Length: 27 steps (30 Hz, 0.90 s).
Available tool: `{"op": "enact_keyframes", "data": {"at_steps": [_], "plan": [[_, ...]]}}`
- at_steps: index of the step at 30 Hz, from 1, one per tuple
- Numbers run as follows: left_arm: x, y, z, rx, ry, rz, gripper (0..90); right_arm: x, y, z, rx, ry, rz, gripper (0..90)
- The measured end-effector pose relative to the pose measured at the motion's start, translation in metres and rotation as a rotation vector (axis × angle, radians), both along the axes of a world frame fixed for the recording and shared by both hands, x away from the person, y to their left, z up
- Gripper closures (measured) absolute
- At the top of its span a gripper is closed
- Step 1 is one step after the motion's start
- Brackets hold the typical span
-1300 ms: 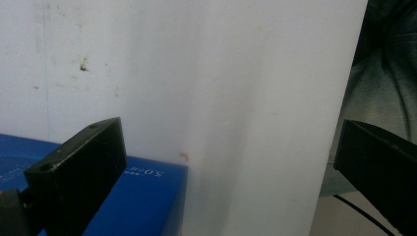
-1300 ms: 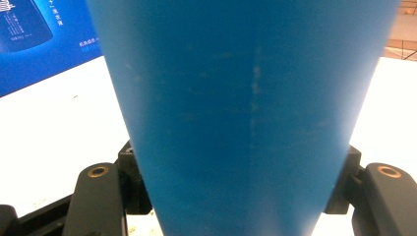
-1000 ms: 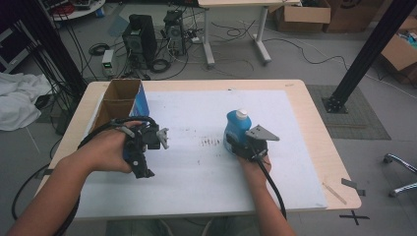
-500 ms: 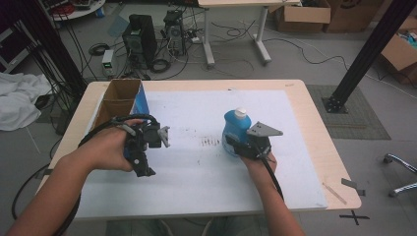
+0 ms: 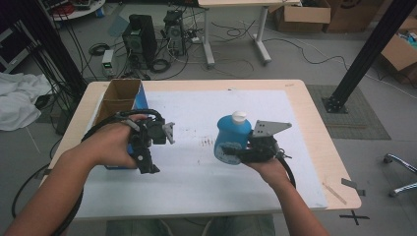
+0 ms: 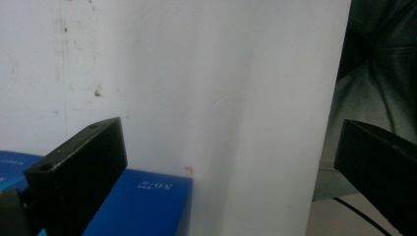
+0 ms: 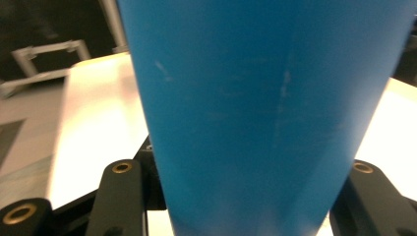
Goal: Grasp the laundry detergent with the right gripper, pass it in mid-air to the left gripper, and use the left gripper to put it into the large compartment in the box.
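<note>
bottle: blue, white cap | box: brown cardboard, blue side | table: pale wood | sheet: white, small brown specks | grippers: black, right gripper with grey plate

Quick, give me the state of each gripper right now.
Left gripper: open, nothing between its jaws, above the blue box.
Right gripper: shut on the blue bottle.

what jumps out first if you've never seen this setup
The blue bottle with its white cap, clamped in the right gripper above the white sheet near the table's middle. Next, the left gripper, jaws open and empty, beside the open cardboard box with blue sides at the table's left edge.
</note>
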<state>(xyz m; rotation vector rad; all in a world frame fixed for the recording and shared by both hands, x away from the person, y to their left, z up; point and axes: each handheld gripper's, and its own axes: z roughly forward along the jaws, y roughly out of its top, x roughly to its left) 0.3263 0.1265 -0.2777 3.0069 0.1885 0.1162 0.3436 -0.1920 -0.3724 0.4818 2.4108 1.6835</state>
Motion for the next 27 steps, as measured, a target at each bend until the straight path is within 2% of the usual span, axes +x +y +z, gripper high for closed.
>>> {"op": "enact_keyframes", "data": {"at_steps": [1,2,5,6,9,10,11,12,17,19,27], "plan": [[0.0,0.0,0.0,0.0,0.0,0.0,0.0,0.0,0.0,0.0,0.0,0.0,0.0,44.8],[0.0,-0.002,0.0,0.003,0.002,0.001,0.1,-0.004,0.003,0.001,-0.021,-0.014,0.041,44.8],[0.001,-0.006,0.001,0.009,0.004,-0.008,0.0,-0.008,0.006,-0.001,-0.027,-0.021,0.07,44.8],[0.0,-0.009,0.002,0.014,0.009,-0.012,0.1,-0.011,0.01,-0.005,-0.038,-0.028,0.115,44.8],[0.0,-0.013,0.003,0.02,0.012,-0.021,0.1,-0.014,0.015,-0.01,-0.046,-0.029,0.148,44.8],[-0.001,-0.015,0.004,0.022,0.016,-0.021,0.0,-0.016,0.02,-0.014,-0.053,-0.034,0.182,44.9],[-0.002,-0.016,0.005,0.024,0.014,-0.026,0.0,-0.016,0.02,-0.014,-0.053,-0.034,0.182,44.9],[-0.002,-0.018,0.006,0.026,0.015,-0.028,0.1,-0.018,0.025,-0.018,-0.059,-0.036,0.214,44.9],[-0.003,-0.024,0.01,0.04,0.019,-0.032,0.1,-0.023,0.037,-0.023,-0.061,-0.044,0.264,44.9],[-0.003,-0.026,0.011,0.045,0.021,-0.035,0.1,-0.025,0.049,-0.025,-0.053,-0.052,0.298,45.0],[-0.007,-0.036,0.016,0.054,0.03,-0.043,0.1,-0.025,0.075,-0.028,-0.044,-0.057,0.34,45.2]]}}
